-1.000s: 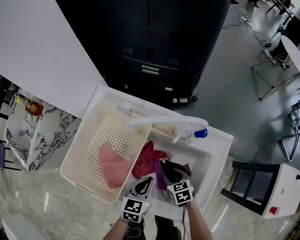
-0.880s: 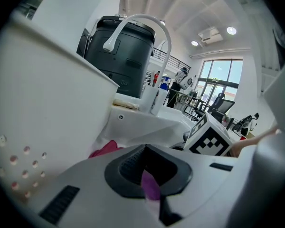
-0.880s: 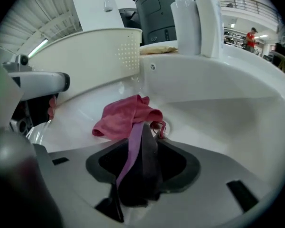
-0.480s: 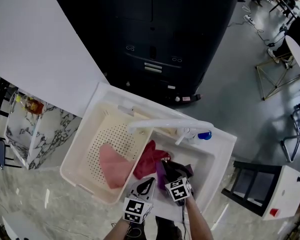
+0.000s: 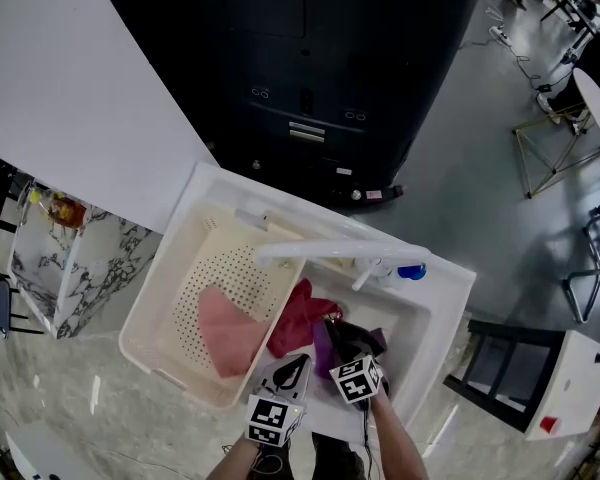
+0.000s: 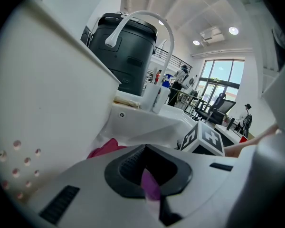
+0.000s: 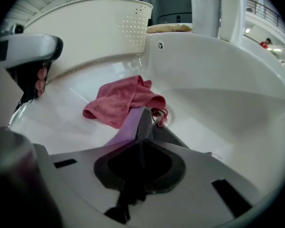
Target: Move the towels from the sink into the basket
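Lower in the sink than before, the right gripper points steeply down, fingers just closed on the purple towel; the left gripper's fingers pinch its corner.

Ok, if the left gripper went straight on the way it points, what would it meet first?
Probably the sink's white inner wall, with the red towel lying just left of the left gripper's line; depth is unclear.
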Motion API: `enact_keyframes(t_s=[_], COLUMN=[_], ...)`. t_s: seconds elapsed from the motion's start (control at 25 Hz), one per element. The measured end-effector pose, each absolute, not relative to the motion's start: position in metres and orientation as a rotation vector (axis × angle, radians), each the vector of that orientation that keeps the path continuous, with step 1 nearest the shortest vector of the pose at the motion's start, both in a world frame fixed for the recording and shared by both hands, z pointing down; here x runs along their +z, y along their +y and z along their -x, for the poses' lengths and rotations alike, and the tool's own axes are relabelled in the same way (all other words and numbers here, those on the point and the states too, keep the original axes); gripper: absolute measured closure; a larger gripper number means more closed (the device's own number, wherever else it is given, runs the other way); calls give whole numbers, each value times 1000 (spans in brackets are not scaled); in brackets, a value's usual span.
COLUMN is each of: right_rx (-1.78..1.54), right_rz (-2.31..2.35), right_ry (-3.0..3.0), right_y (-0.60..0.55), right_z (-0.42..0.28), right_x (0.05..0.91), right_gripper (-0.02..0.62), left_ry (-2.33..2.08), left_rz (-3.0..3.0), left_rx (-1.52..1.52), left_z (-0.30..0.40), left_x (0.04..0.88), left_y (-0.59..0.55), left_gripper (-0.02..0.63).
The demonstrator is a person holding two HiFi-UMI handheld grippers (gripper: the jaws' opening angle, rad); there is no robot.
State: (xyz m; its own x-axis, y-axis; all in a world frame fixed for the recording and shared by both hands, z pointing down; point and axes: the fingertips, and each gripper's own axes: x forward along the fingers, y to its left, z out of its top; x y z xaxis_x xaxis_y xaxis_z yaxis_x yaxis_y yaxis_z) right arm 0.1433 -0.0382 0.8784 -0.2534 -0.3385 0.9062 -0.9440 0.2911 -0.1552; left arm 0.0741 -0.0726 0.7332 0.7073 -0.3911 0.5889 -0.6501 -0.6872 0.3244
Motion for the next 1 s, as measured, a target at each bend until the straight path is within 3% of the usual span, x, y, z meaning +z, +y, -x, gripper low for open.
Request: enact_keyframes(t_s=[1.0], right_rx=[884], right_rz=[-1508], right_ry=[-1848], right_y=[-49], right_z=[-176], right_x=[783], right_gripper=[553], left_ry=[-838], left_rz=[-2487], left_rx=[600], left_z=[-66], left_x=[679], left_y=[-66], left_gripper=[600])
